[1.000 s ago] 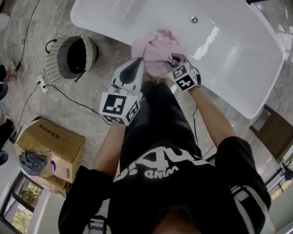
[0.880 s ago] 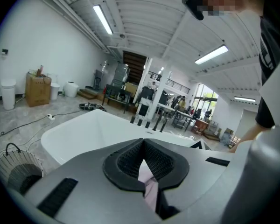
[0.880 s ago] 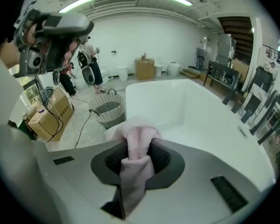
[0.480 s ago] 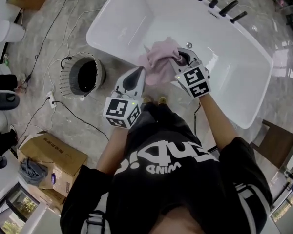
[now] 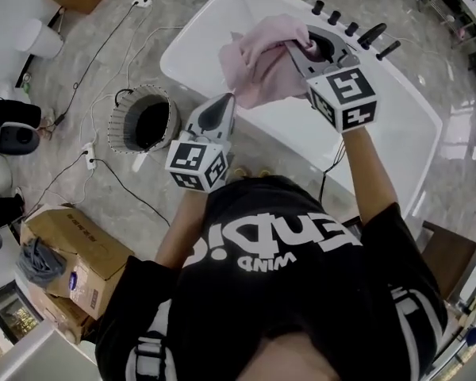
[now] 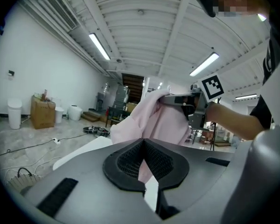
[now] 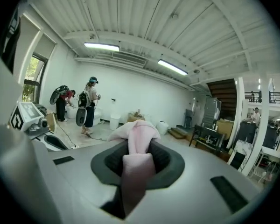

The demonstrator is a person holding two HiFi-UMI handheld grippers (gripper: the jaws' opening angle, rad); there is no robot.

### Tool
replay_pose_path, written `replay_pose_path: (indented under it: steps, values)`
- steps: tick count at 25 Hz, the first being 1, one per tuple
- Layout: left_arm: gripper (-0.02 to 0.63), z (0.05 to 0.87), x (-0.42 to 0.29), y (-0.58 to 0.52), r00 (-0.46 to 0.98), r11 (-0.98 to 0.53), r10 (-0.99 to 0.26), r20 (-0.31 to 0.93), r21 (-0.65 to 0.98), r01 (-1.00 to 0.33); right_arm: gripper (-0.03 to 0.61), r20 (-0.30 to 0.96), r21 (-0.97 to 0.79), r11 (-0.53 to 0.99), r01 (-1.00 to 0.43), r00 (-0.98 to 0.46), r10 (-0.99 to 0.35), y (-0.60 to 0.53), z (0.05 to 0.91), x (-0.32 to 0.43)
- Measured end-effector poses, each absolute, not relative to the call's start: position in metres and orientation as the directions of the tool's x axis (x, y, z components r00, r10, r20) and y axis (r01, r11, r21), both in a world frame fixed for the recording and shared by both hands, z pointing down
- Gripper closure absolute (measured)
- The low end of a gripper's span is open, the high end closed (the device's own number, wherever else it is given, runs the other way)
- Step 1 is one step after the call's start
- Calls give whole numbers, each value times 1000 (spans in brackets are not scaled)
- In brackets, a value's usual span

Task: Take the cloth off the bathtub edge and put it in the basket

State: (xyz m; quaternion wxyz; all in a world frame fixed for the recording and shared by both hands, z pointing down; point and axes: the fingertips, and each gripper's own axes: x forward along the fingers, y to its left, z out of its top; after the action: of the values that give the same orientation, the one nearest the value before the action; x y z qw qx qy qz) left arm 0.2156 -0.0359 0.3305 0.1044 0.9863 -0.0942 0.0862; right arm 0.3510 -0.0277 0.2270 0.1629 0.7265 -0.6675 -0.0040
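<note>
Right claw is clamped on the pink cloth, which hangs above the bathtub. The basket stands on the floor at 8 o'clock from the cloth, nearer the left claw, which is closed and empty.

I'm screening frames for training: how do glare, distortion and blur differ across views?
Head view: sharp, with a light sheen on the glossy white bathtub. Left gripper view: strong fisheye, black corners, bright ceiling strip lights. Right gripper view: same fisheye; the crumpled pink fabric cloth blurs nearest the lens.
</note>
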Motion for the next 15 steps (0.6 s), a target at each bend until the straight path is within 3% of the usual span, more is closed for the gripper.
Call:
replay_pose_path:
  steps: [8,15]
  values:
    - [601,320,187,-39,933,-924,-319,165,165,-345,512,168,258,68,-964,-25,-985,-56,204,325]
    - [601,326,126,-53,843,-823,-507,180,187,-536,512,167,259,267,-928,-229,-959,-107,201,260]
